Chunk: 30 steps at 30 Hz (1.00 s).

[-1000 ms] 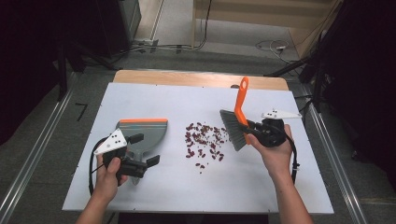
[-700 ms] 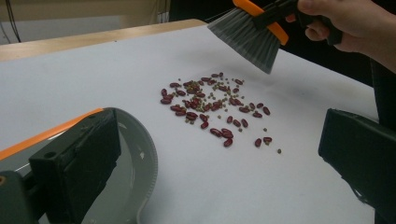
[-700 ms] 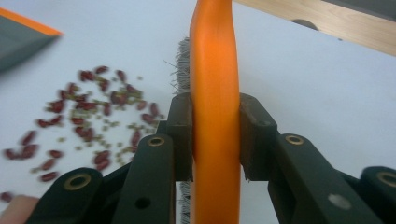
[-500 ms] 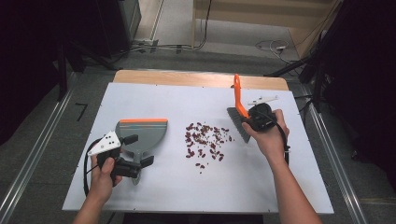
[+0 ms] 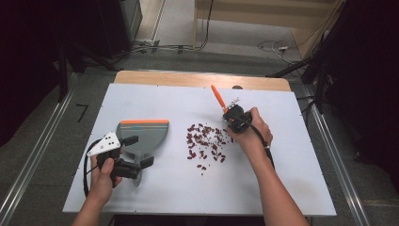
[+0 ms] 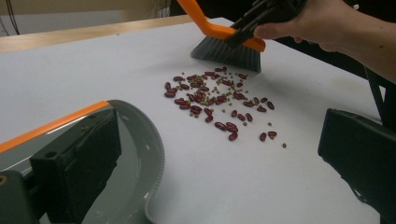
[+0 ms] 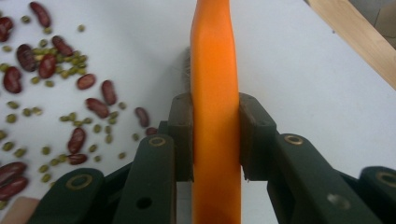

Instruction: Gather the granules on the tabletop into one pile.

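Right claw [image 5: 233,117], high view: clamped on brush [image 5: 217,98], beans [image 5: 205,141] just to its left. Left claw [image 5: 133,151] sits over dustpan [image 5: 142,134].

Left gripper view: my jaws stand apart; one rests on the dustpan [image 6: 140,158], beans [image 6: 219,100] lie ahead.

Right gripper view: pads pinch the brush's orange handle [image 7: 215,112].

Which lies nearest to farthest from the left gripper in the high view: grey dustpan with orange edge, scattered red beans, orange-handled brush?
1. Grey dustpan with orange edge, at the left gripper.
2. Scattered red beans, mid-table.
3. Orange-handled brush, far right.
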### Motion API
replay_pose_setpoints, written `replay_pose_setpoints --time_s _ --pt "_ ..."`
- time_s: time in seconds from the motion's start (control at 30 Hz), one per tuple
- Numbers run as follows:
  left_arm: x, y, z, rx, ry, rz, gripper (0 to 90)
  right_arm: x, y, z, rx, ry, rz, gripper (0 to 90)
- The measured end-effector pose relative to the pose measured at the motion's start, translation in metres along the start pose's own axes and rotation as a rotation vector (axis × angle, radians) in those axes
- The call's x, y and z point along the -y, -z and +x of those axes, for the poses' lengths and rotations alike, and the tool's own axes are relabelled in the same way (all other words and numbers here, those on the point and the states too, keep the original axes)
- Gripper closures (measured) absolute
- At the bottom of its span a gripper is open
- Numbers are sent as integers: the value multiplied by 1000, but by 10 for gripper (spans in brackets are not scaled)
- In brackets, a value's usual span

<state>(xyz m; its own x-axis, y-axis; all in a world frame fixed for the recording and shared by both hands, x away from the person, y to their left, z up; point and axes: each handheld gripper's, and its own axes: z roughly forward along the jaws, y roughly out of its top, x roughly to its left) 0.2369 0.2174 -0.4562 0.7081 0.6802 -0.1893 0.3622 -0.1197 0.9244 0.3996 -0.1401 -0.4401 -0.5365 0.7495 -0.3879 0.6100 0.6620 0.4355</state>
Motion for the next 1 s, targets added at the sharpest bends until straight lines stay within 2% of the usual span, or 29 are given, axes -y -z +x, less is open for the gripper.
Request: replay_pose_setpoints --time_s 0.1,0.37,0.43,0.67,0.8,1.0 --pt "-1 -1 0 3 0 0 0 0 1 8 -15 31 18 693" --pt "-1 -4 0 2 0 1 0 7 9 16 -88 17 -4 691" --pt "-1 -3 0 0 4 -2 0 8 12 20 -100 28 -11 691" --pt "-1 -1 0 -14 1 -12 0 12 18 34 -112 69 -27 690" --pt "-1 -1 -1 -14 0 -19 0 13 22 37 -129 70 -28 690" --pt "0 2 1 -35 6 -37 0 16 30 42 -155 123 -34 690"
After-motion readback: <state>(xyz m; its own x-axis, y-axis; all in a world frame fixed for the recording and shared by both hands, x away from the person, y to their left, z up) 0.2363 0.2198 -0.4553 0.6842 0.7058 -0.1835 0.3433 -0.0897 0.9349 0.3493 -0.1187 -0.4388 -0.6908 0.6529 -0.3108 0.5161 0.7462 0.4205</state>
